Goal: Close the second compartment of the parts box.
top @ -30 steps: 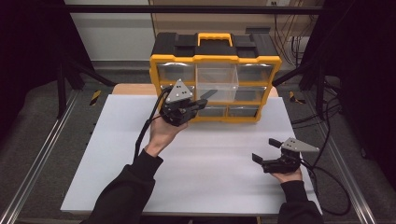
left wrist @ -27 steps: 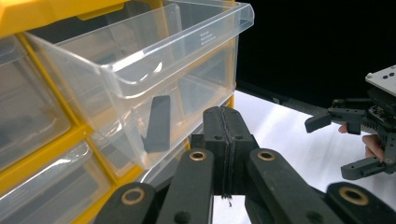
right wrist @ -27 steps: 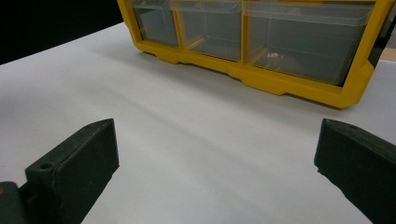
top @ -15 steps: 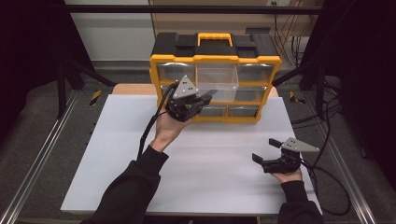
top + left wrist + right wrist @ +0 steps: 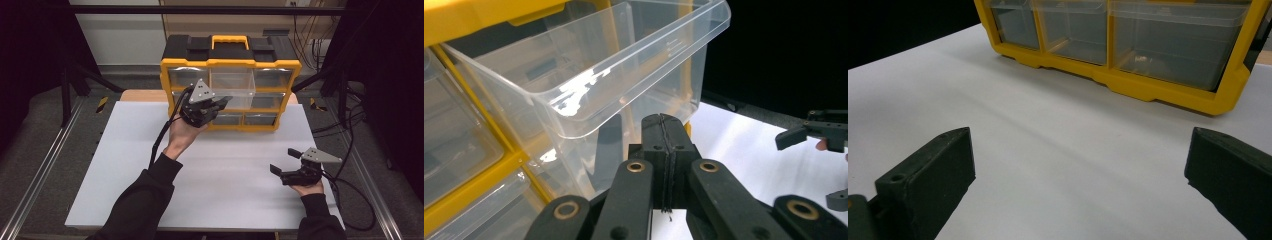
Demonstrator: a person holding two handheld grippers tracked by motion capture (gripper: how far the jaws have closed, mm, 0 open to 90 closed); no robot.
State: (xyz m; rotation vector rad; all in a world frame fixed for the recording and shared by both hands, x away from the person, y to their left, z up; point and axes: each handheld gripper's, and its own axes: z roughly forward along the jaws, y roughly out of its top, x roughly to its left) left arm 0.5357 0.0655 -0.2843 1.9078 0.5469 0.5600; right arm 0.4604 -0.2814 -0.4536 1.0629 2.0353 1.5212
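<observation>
Middle top drawer [image 5: 232, 86] is pulled partway out of the organizer [image 5: 231, 65] (empty, as far as I can see). Left gripper [image 5: 665, 131] – jaws together, holding nothing – sits just under the drawer's front lip. Right gripper [image 5: 284, 162] waits gaping, well clear in front of the organizer. Left to do – probably pushing the drawer home.

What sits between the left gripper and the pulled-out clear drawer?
Nothing visible. The left gripper, jaws shut, is just below the clear drawer that sticks out of the yellow organizer; whether they touch is unclear.
</observation>
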